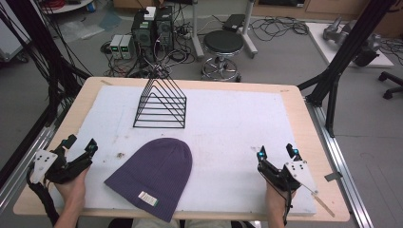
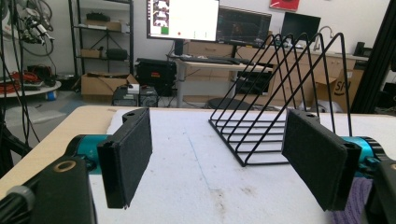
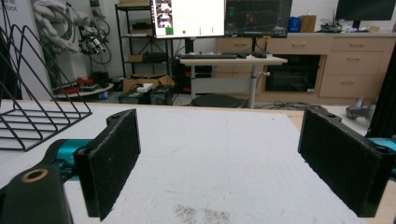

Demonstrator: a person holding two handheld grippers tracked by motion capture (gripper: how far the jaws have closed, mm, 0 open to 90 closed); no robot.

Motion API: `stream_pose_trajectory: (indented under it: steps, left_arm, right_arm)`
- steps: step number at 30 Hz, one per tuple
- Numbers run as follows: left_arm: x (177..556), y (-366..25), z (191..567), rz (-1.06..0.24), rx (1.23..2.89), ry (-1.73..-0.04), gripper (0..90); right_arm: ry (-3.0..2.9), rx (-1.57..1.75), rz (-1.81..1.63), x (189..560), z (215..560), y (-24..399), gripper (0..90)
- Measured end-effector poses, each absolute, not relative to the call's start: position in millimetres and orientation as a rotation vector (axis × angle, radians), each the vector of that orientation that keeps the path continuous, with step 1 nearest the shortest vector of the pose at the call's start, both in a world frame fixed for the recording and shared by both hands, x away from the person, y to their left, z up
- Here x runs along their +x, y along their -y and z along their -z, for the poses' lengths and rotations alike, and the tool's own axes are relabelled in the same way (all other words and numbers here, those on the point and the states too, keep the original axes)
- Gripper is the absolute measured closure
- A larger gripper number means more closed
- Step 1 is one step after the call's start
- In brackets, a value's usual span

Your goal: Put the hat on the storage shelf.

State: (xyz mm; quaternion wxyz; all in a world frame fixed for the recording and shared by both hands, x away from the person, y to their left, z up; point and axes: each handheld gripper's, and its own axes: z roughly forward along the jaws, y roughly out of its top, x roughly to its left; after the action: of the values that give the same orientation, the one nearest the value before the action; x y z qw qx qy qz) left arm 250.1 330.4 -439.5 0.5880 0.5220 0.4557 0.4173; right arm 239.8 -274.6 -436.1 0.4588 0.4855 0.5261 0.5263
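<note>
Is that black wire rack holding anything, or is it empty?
Empty. The wire rack stands upright on the white mat, and only the mat and floor show between its triangular dividers. The purple hat lies apart from it.

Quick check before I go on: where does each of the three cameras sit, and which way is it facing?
High view: above the near edge, looking forward and down on the table, hat and wire rack; forearms, left gripper and right gripper show.
Left gripper view: low, facing the rack; its fingers open.
Right gripper view: low over the mat, facing the room; fingers open.
All three share the rack.
</note>
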Motion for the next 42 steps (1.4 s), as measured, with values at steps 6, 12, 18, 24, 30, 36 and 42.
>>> stream_pose_trajectory:
  steps: [6,12,18,24,30,36,42]
  left_arm:
    - [250,-331,440,-0.959,1.218,-1.056,24.7]
    - [250,-331,440,-0.96,1.219,-1.059,24.7]
    - [250,-331,440,-0.954,1.216,-1.053,24.4]
    - [250,-330,440,-0.954,1.221,-1.043,24.4]
    - [253,-325,435,-0.906,1.243,-0.978,24.1]
    - [263,-323,415,-0.795,1.326,-0.939,26.6]
    - [275,-311,402,-0.759,1.427,-0.893,24.5]
  right_arm:
    - [-1.291,1.192,-1.298,239,436,275,12.2]
    - [-1.269,1.213,-1.308,238,436,277,12.2]
    - [-1.267,1.202,-1.299,238,436,277,12.2]
    - [-1.241,1.192,-1.283,236,434,277,12.2]
    - [-1.248,1.183,-1.278,237,435,277,12.2]
    - [-1.26,1.171,-1.265,237,434,276,12.2]
    - [-1.272,1.154,-1.252,237,433,273,12.2]
